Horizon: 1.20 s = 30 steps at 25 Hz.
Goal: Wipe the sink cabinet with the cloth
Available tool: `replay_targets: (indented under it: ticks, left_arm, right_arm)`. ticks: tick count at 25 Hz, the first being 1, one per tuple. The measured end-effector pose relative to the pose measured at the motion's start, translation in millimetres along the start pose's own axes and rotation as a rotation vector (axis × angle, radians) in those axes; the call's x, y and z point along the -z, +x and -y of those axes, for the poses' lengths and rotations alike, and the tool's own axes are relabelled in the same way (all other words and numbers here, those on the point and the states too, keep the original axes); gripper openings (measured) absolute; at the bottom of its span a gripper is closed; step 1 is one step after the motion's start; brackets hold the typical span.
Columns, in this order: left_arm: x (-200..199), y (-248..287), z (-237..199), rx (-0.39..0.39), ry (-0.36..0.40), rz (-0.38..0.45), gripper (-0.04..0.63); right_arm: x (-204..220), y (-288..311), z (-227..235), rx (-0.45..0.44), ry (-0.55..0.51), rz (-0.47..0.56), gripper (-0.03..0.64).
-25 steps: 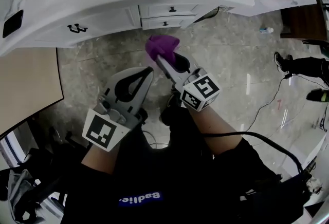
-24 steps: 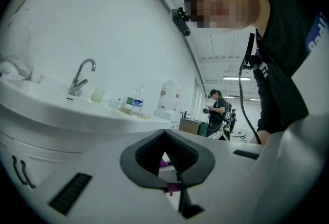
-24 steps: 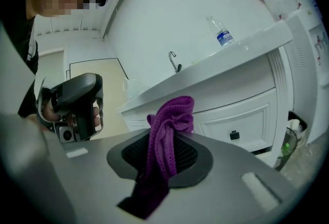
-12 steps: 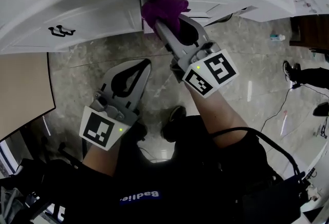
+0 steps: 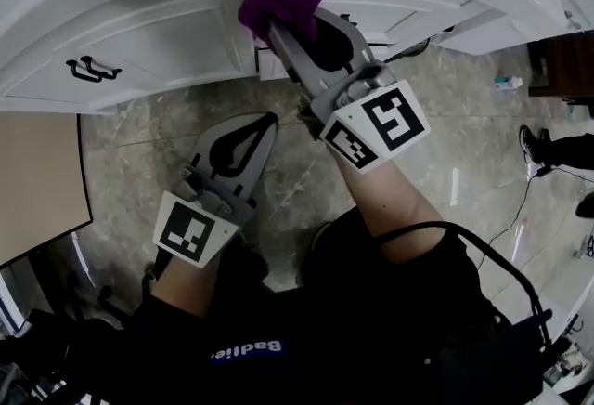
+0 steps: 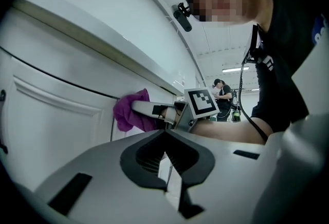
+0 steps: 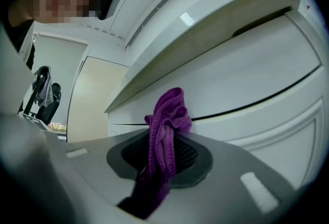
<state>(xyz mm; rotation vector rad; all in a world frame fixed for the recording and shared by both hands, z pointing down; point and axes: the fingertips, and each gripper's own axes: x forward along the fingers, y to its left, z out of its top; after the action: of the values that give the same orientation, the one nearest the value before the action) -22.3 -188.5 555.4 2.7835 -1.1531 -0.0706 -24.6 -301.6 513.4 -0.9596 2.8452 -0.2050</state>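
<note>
My right gripper (image 5: 278, 22) is shut on a purple cloth (image 5: 283, 2), and the bunched cloth presses against the white sink cabinet (image 5: 158, 41) just under the countertop overhang, beside the small drawers. In the right gripper view the cloth (image 7: 165, 130) sticks up between the jaws, touching the cabinet front (image 7: 247, 89). My left gripper (image 5: 264, 126) hangs lower over the floor, shut and empty. The left gripper view looks past its own shut jaws at the cloth (image 6: 128, 111) and the right gripper (image 6: 154, 111) against the cabinet (image 6: 56, 115).
A black double handle (image 5: 91, 71) sits on the left cabinet door. The grey stone floor (image 5: 130, 171) lies below. A beige panel (image 5: 37, 180) stands at the left. Cables (image 5: 520, 199) and another person's shoes (image 5: 543, 148) are at the right.
My right gripper has risen with the cloth from mid-air above the floor up to the cabinet front under the overhang. The left gripper has stayed low and shut.
</note>
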Motion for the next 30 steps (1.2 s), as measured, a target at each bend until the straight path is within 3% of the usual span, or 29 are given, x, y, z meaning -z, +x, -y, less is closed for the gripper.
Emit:
replay_targets:
  ticks: [6, 17, 20, 30]
  left_arm:
    - [31.0, -5.5, 1.2, 0.004, 0.021, 0.019, -0.011]
    - [66.4, -12.3, 6.4, 0.030, 0.029, 0.014, -0.011]
    - [65.4, -11.0, 8.4, 0.050, 0.041, 0.015, -0.011]
    - [58.4, -6.0, 3.4, 0.071, 0.045, 0.060, -0.011]
  right_arm:
    - [58.5, -8.0, 14.8, 0.041, 0.032, -0.075, 0.080]
    - [175.3, -25.4, 36.8, 0.099, 0.057, -0.335, 0.080]
    - [157.1, -34.7, 25.1, 0.072, 0.028, -0.301, 0.080]
    - [4.4, -41.1, 8.1, 0.021, -0.019, -0.062, 0.080]
